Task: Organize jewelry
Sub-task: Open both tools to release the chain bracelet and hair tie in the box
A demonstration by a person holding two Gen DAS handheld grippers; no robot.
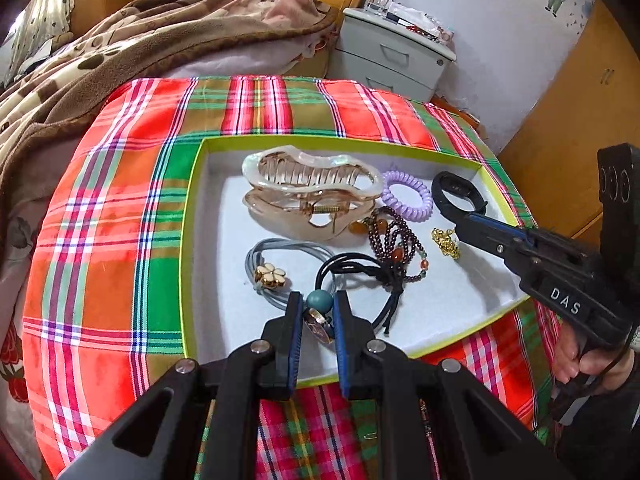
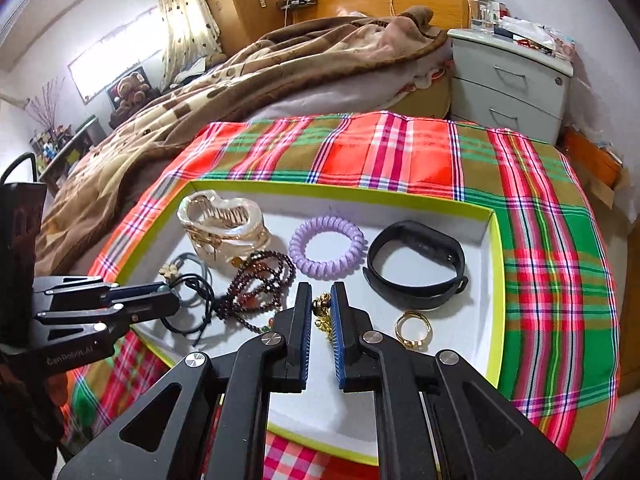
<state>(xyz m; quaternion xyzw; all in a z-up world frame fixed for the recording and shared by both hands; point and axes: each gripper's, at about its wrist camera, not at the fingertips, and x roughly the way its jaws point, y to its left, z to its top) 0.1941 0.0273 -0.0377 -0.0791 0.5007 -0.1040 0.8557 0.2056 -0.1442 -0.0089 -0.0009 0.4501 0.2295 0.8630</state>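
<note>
Nearest the lens at lower centre, the left claw (image 1: 319, 316) pinches the teal bead and disc charm of a black elastic hair tie (image 1: 320, 301), whose loop lies in the white shallow cardboard tray with a lime-green rim (image 2: 320, 190). The loop overlaps a dark red beaded bracelet (image 2: 260, 276) and a grey cord tie with a cream flower (image 1: 270, 274), so any pull could drag both along. The right claw (image 2: 321, 308) is pressed together on a fine gold bead chain (image 2: 323, 325); it could slip loose and pile up against the gold ring (image 2: 414, 343) to its right or the bracelet to its left. Farther up the tray, a black rubber wristband (image 2: 416, 296), a lilac coil hair tie (image 2: 298, 250) and a pearly translucent toothed hair clip (image 1: 304, 216) leave little free floor. Beyond lie the red-and-green plaid cloth over the worktop (image 1: 120, 200), a brown blanket on the bed (image 1: 160, 32) and a grey bedside cabinet (image 1: 392, 56).
</note>
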